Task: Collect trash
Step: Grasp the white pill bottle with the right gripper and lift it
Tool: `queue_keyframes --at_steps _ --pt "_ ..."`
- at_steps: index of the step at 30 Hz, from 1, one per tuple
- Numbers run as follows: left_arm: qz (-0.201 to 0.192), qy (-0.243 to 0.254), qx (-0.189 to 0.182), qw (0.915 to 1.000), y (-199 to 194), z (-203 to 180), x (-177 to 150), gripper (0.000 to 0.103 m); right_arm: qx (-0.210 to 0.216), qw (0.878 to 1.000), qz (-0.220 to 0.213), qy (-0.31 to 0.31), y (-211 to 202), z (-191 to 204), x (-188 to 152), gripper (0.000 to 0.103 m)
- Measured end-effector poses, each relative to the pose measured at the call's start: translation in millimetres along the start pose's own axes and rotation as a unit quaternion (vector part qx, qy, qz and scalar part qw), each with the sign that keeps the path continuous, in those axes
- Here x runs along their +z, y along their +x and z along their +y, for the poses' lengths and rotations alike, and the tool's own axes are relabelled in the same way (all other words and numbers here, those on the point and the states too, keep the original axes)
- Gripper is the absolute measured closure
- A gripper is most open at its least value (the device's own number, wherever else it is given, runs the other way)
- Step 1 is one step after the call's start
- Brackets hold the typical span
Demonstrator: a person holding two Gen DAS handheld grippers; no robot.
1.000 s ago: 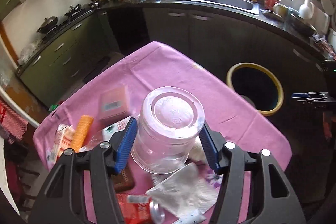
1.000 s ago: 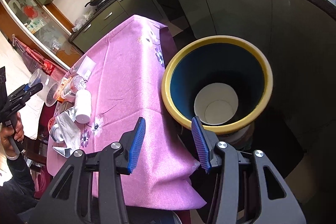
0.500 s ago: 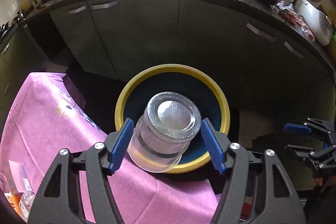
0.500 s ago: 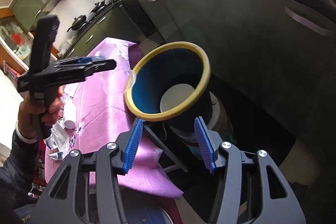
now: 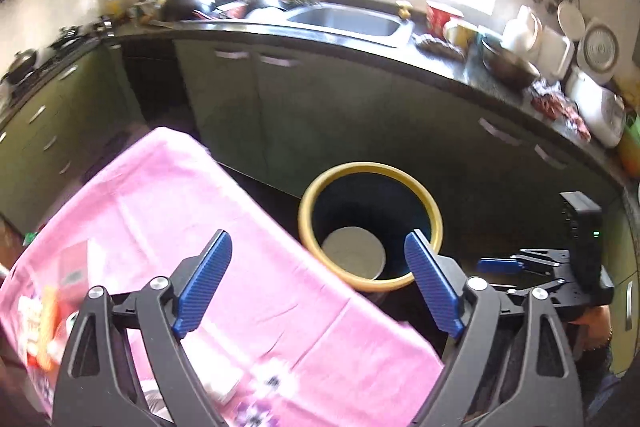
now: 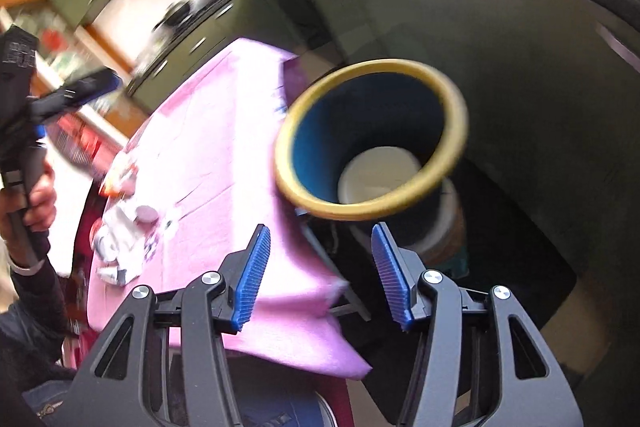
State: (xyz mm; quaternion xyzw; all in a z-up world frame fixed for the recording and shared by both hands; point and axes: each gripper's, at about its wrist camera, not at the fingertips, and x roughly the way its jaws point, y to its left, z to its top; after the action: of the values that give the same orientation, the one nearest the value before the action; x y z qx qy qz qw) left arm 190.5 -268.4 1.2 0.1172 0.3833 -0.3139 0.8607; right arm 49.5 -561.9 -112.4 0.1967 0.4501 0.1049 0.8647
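The left gripper (image 5: 316,281) has just been opening; its jaws are wide with nothing between them. The right gripper (image 6: 320,275) is half open and empty. The bin (image 5: 370,225) sits mid-frame beside the pink table (image 5: 192,227), where trash (image 6: 120,243) lies at the lower left.

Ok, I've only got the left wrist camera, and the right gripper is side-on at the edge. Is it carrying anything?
Observer: No. Its own camera shows the right gripper with open jaws, which have just been opening, and nothing between them.
Operator: What's under the bin? I only see its rim and inside.
Observer: The yellow-rimmed bin sits over a white bucket-like base.
Operator: My near end of the table is a blur. Any trash there?
Observer: Yes, crumpled white wrappers lie on the pink cloth near its edge.
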Motion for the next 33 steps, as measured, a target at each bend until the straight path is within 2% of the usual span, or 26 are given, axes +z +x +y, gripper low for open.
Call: queue_keyframes --at_steps 3,7,12,16,19,24,28,33 --pt "-0.026 -0.026 0.035 0.9987 -47 25 -26 0.014 0.024 0.997 0.022 -0.068 21 46 9 0.045" --pt "-0.042 -0.068 0.087 0.993 -95 63 -62 0.012 0.051 0.985 0.053 -0.157 51 111 15 0.044" --pt "-0.058 -0.13 0.135 0.9806 -138 105 -105 0.012 0.066 0.973 0.068 -0.208 90 172 27 0.044" --pt "-0.061 -0.167 0.157 0.9714 -157 133 -133 0.011 0.073 0.967 0.088 -0.227 126 216 39 0.047" --pt "-0.061 -0.19 0.165 0.9658 -166 145 -154 0.011 0.066 0.964 0.103 -0.238 151 237 49 0.051" --pt "-0.059 -0.213 0.177 0.959 -171 152 -178 0.011 0.045 0.958 0.145 -0.241 190 252 59 0.051" --pt "-0.054 -0.219 0.176 0.9582 -170 157 -186 0.011 0.031 0.954 0.173 -0.243 215 253 58 0.051" --pt "-0.049 -0.221 0.17 0.9591 -165 157 -190 0.011 0.023 0.954 0.175 -0.244 228 254 59 0.055"
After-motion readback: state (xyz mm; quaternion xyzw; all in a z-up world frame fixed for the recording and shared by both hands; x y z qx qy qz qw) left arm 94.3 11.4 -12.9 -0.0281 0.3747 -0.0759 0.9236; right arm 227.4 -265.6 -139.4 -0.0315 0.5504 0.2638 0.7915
